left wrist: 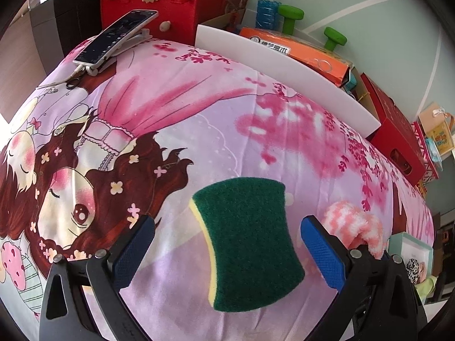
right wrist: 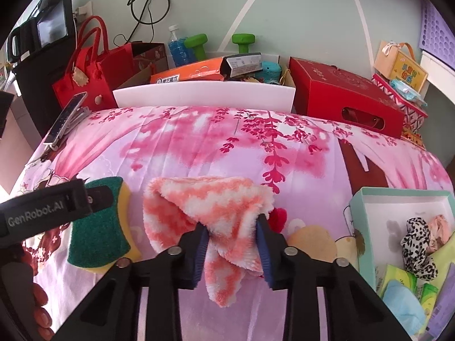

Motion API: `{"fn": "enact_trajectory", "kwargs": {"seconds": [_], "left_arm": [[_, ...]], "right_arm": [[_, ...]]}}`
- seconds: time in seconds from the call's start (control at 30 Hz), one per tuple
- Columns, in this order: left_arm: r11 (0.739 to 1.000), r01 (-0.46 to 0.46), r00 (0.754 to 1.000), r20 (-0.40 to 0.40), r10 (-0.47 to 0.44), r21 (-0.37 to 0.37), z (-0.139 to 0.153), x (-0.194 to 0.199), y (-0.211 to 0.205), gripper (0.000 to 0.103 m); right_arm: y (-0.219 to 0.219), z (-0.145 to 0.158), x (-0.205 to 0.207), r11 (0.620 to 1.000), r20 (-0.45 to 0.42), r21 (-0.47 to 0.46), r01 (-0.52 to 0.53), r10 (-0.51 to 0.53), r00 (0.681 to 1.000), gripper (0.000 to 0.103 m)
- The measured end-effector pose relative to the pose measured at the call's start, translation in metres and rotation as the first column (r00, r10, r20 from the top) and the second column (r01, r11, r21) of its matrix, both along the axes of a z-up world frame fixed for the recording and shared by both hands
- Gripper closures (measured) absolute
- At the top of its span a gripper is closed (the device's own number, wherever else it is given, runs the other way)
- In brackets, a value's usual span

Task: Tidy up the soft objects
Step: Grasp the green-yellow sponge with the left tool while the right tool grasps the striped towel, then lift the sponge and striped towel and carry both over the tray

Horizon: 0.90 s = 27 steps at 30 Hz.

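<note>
1. Left wrist view: left gripper (left wrist: 227, 244) points steeply down at the bed, jaws spread wide. The green-and-yellow scouring sponge (left wrist: 246, 244) lies flat on the cover between the blue pads, with a clear gap on each side and no contact.
2. Same view, just right of the right-hand finger: pink-and-white fluffy cloth (left wrist: 355, 226), partly hidden behind that finger.
3. Surface: pink-and-lilac cartoon-print bed cover (left wrist: 199, 119), smooth and slightly domed. A smartphone on a grey clip stand (left wrist: 115, 38) sits at its far left edge.
4. Behind the bed: white board (left wrist: 284, 68), red felt tote bag (left wrist: 159, 2), orange flat box (left wrist: 298, 51), two green dumbbells (left wrist: 290, 17), pale green wall.
5. Right wrist view: right gripper (right wrist: 232, 244) angled down, jaws narrowed onto the fluffy cloth. Both pads press into a bunched fold; the loose end hangs below the fingers, the rest is spread on the cover ahead.
6. Same view, left: the other gripper's black body marked "GenRobot.AI" reaches over the sponge, which lies just left of the cloth. The person's fingertips (right wrist: 41, 309) show at the lower left edge.
7. Right side: open mint-green cardboard box (right wrist: 366, 196) on the cover, holding a black-and-white patterned scrunchie (right wrist: 415, 244), a pink fabric piece and packets. A red gift box (right wrist: 347, 99) sits at the far edge.
</note>
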<state>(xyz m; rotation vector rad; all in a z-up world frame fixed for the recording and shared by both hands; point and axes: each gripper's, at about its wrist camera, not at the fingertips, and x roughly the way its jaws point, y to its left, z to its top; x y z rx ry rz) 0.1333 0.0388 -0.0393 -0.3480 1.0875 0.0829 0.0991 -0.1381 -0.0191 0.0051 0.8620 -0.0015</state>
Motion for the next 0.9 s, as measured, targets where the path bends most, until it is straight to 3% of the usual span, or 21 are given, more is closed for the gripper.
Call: {"fn": "enact_trajectory", "kwargs": {"seconds": [0.5,0.6,0.77,0.9], "left_arm": [[0.999,0.015,0.998,-0.059,-0.013,0.040,-0.011,0.001,-0.009,0.002],[0.999,0.018,0.998,-0.063,-0.015,0.039,-0.012,0.001,-0.010,0.010],[0.999,0.040,0.998,-0.052,-0.040,-0.017,-0.011,-0.001,-0.013,0.031],[0.998,0.059,0.997,-0.046,-0.061,-0.035,-0.009,-0.001,-0.017,0.036]], "right_arm": [[-0.019,0.008,-0.006,0.992,0.044,0.121,0.029,-0.035,0.998,0.087],[-0.020,0.014,-0.009,0.991,0.062,0.129,0.029,-0.037,0.997,0.088],[-0.025,0.031,-0.016,0.990,0.116,0.138,0.028,-0.044,0.992,0.088],[-0.028,0.045,-0.022,0.990,0.159,0.141,0.030,-0.052,0.986,0.088]]}}
